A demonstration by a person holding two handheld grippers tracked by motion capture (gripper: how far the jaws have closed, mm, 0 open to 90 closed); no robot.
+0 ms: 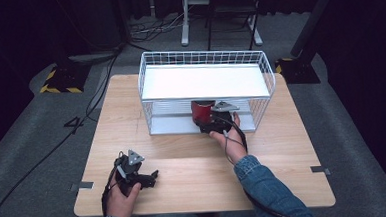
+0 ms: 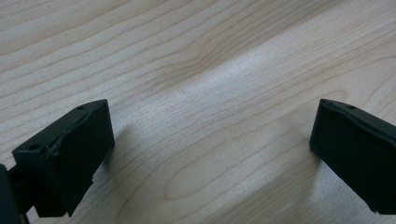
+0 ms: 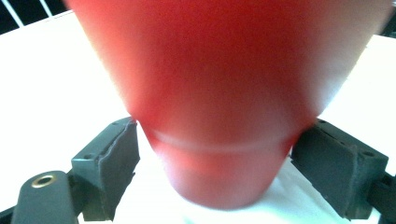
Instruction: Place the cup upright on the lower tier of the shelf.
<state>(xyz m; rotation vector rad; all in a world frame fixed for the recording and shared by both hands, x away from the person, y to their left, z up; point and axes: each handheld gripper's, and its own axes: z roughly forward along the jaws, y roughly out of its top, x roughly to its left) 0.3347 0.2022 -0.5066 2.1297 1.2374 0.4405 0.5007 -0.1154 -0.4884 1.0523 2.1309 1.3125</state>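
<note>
A red cup [image 1: 201, 110] stands on the lower shelf of a white wire rack [image 1: 204, 55] at the back of the wooden table [image 1: 194, 178]. My right gripper [image 1: 208, 122] reaches into the rack's open front. In the right gripper view its two black jaws press against both sides of the red cup [image 3: 224, 70] near its narrow base, and the right gripper [image 3: 217, 140] is shut on it over the white shelf floor [image 3: 56, 84]. My left gripper [image 1: 153, 176] lies low at the table's front left. The left gripper [image 2: 212, 135] is open, with bare wood between its jaws.
The rack has a white upper shelf [image 1: 204, 81] roofing the lower level, and wire walls at the sides and back. Cables [image 1: 43, 156] run across the grey floor to the left. A chair base and stand legs [image 1: 220, 22] are behind the table.
</note>
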